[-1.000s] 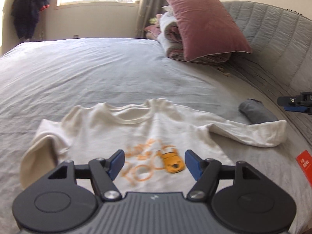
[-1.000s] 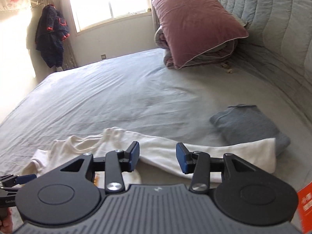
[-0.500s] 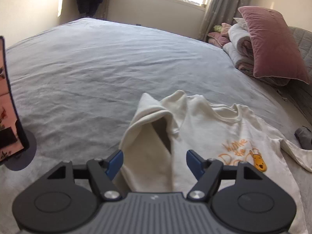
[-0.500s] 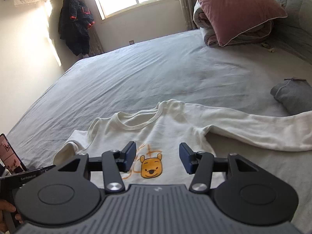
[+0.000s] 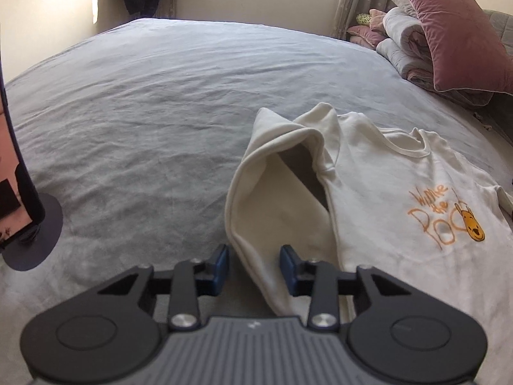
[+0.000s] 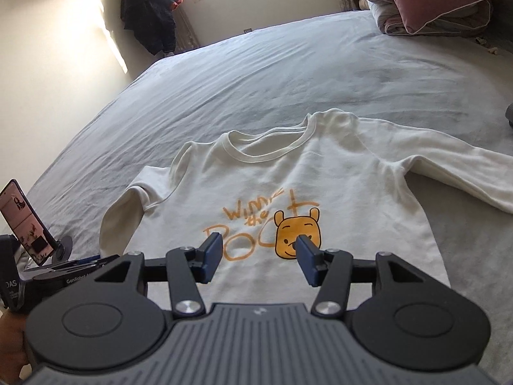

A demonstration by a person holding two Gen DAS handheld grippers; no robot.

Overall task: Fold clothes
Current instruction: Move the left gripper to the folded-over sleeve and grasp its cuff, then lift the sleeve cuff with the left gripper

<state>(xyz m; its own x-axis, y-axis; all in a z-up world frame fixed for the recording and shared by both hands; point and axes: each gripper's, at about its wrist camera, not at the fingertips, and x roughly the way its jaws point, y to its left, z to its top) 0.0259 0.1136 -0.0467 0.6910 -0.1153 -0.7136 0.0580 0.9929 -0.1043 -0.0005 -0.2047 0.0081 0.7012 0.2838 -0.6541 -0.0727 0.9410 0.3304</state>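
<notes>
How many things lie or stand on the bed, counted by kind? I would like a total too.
White sweatshirt: 1
Pink pillow: 1
Folded quilt: 1
Phone on a stand: 1
Grey item at the right edge, only partly seen: 1
Total: 5

I count one cream sweatshirt (image 6: 288, 192) on one bed (image 5: 160, 112), with two sleeves showing. One pink pillow (image 5: 458, 32) sits atop one folded quilt (image 5: 404, 41). One phone (image 6: 22, 221), one dark hanging coat (image 6: 150, 9).
</notes>
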